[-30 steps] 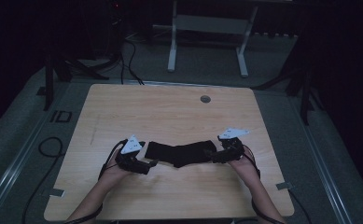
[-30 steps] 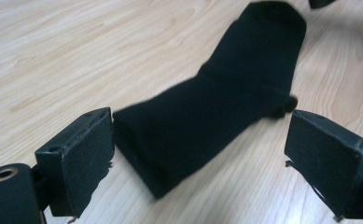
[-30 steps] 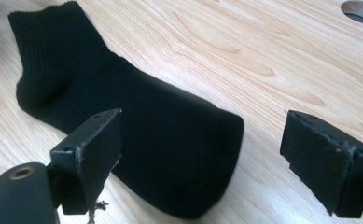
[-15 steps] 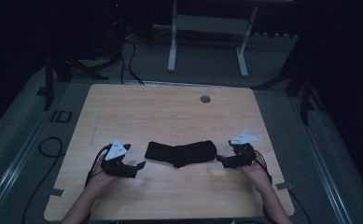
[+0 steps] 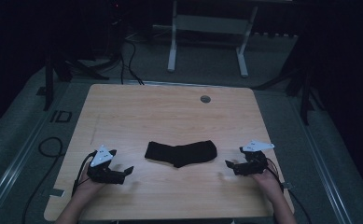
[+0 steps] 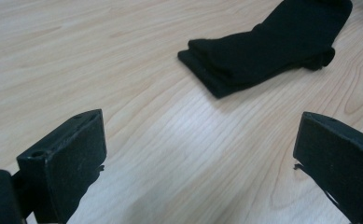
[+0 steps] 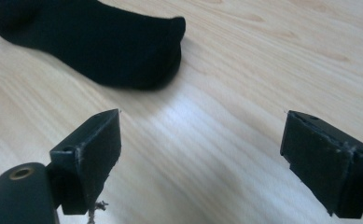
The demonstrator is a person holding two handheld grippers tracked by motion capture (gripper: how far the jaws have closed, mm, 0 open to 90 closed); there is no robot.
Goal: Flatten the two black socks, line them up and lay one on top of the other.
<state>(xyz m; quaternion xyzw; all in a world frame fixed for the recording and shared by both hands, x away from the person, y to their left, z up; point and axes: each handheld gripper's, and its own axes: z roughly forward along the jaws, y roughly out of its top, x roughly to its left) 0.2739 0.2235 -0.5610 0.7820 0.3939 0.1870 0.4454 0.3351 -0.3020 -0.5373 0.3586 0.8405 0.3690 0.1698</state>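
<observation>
The black sock (image 5: pixel 181 153) is laid flat on the bare wood at lower centre of the high view, folded, with its long axis running left to right across the frame. It is flanked on both sides: the left gripper (image 5: pixel 123 173) at lower left, the right gripper (image 5: pixel 231 166) at lower right — each well apart from the nearest sock end. Both sets of jaws are spread wide with nothing between them. In the left gripper view, the sock (image 6: pixel 268 44) is seen at upper right, beyond the jaws. The right gripper is judged marginally nearer — either could reach an end.
</observation>
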